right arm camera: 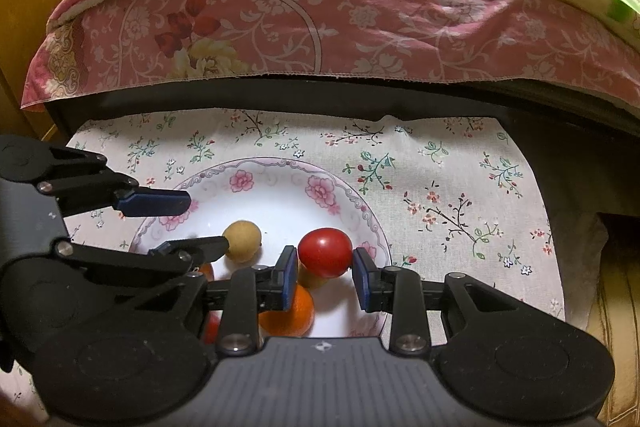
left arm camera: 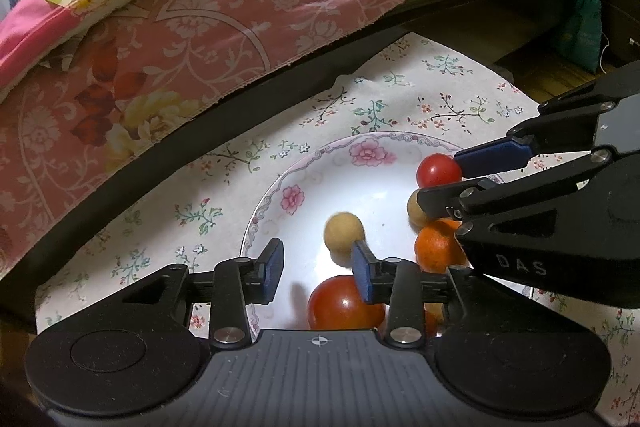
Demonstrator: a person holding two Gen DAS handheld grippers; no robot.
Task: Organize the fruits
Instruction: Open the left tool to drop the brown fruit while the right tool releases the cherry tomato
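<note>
Nearest, the right gripper (right arm camera: pixel 325 277) has its pads spread around the small red tomato (right arm camera: pixel 325 251) on the plate (right arm camera: pixel 276 167), not yet pinching it; a round, smooth fruit could squirt sideways into the orange (right arm camera: pixel 294 311) if the jaws close off-centre. Further in, the open left gripper (left arm camera: pixel 318 267) sits over the tan fruit (left arm camera: pixel 343 233) and could nudge it, and both grippers crowd together, risking a collision.
</note>
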